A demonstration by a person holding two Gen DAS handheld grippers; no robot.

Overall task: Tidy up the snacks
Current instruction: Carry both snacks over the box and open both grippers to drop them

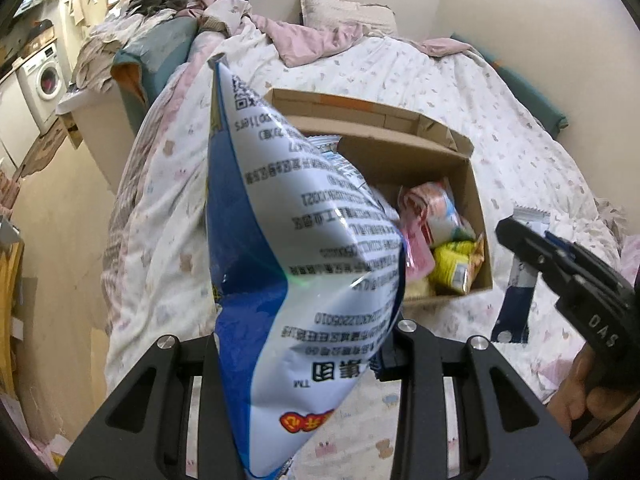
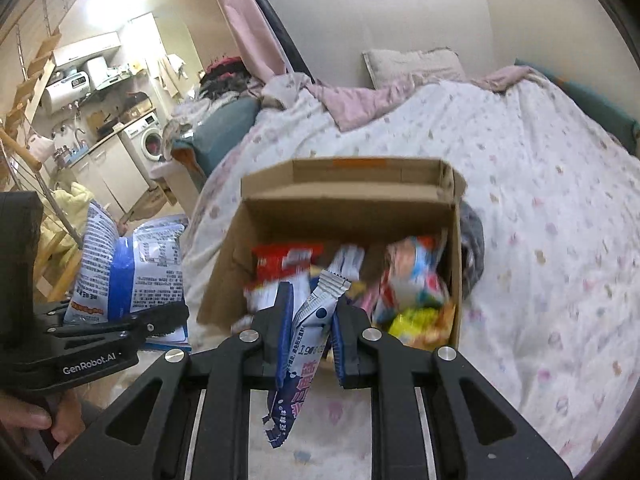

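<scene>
A big blue and white snack bag [image 1: 304, 220] stands up between the pads of my left gripper [image 1: 306, 344], which is shut on its lower edge. It hangs in front of the open cardboard box [image 1: 478, 200] on the bed. My right gripper [image 2: 314, 296] is shut on a small white and blue snack packet [image 2: 308, 344], held above the near rim of the box [image 2: 352, 212]. Inside the box lie several snacks, among them a red packet [image 2: 288, 260] and a yellow one [image 2: 416, 324]. The left gripper [image 2: 168, 314] and its bag [image 2: 128, 264] show at the left of the right wrist view.
The box sits on a bed with a flowered quilt [image 2: 540, 200] and a pillow [image 2: 412, 64] by the far wall. A pile of clothes [image 1: 160, 0] lies at the bed's left end. Beyond it are a washing machine [image 2: 150, 142] and kitchen cabinets.
</scene>
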